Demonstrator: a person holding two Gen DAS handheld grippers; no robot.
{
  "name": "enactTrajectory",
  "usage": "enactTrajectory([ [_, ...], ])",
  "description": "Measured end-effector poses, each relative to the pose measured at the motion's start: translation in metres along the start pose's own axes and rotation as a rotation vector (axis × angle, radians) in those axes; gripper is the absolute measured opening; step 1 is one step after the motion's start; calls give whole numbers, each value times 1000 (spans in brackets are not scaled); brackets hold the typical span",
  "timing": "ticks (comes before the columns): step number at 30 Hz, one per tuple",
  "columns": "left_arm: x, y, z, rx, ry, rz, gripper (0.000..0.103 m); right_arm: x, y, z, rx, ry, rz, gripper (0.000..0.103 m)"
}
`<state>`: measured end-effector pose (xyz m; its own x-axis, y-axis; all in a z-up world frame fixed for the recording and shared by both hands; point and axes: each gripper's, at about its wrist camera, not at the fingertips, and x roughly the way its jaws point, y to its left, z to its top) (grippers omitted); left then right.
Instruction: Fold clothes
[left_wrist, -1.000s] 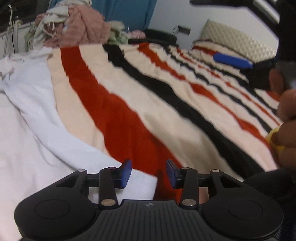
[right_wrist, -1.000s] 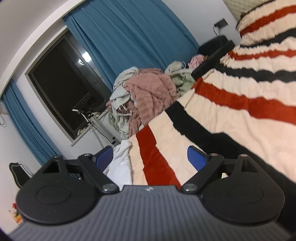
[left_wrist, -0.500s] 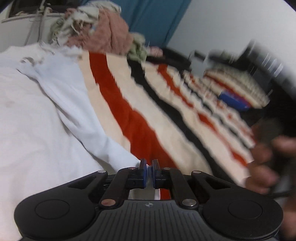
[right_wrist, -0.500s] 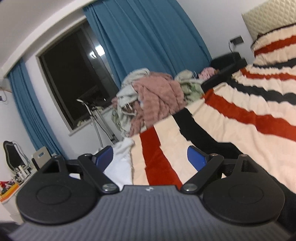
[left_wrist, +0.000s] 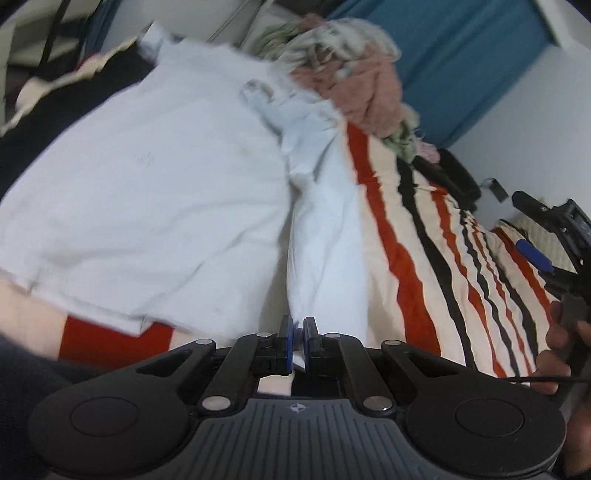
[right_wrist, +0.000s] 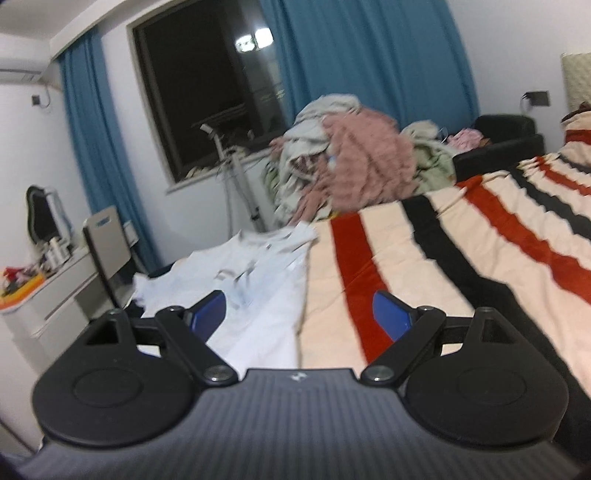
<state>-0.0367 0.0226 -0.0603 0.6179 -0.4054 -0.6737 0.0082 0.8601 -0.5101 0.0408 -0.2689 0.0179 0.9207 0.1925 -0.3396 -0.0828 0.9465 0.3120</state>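
Note:
A white shirt (left_wrist: 155, 199) lies spread on the striped bed cover (left_wrist: 417, 258). Its long sleeve (left_wrist: 325, 236) runs down to my left gripper (left_wrist: 297, 341), which is shut on the sleeve's end. In the right wrist view the same white shirt (right_wrist: 258, 280) lies at the bed's left side, ahead of my right gripper (right_wrist: 297, 314), which stands open with nothing between its fingers. The right gripper (left_wrist: 554, 236) also shows at the far right of the left wrist view, held by a hand (left_wrist: 561, 350).
A heap of pink and pale clothes (right_wrist: 354, 162) sits at the far end of the bed. Blue curtains (right_wrist: 369, 55) and a dark window (right_wrist: 207, 85) stand behind it. A white dresser (right_wrist: 48, 291) and a chair (right_wrist: 107, 243) are at the left.
My left gripper closed on the sleeve end, then carried it left and up while rolling. The right gripper rose and rolled level, staying open.

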Motion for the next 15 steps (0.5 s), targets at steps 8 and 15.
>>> enactTrajectory([
  [8, 11, 5, 39, -38, 45, -51, 50, 32, 30, 28, -8, -20, 46, 88],
  [15, 89, 13, 156, -32, -107, 87, 60, 86, 25, 10, 10, -39, 50, 88],
])
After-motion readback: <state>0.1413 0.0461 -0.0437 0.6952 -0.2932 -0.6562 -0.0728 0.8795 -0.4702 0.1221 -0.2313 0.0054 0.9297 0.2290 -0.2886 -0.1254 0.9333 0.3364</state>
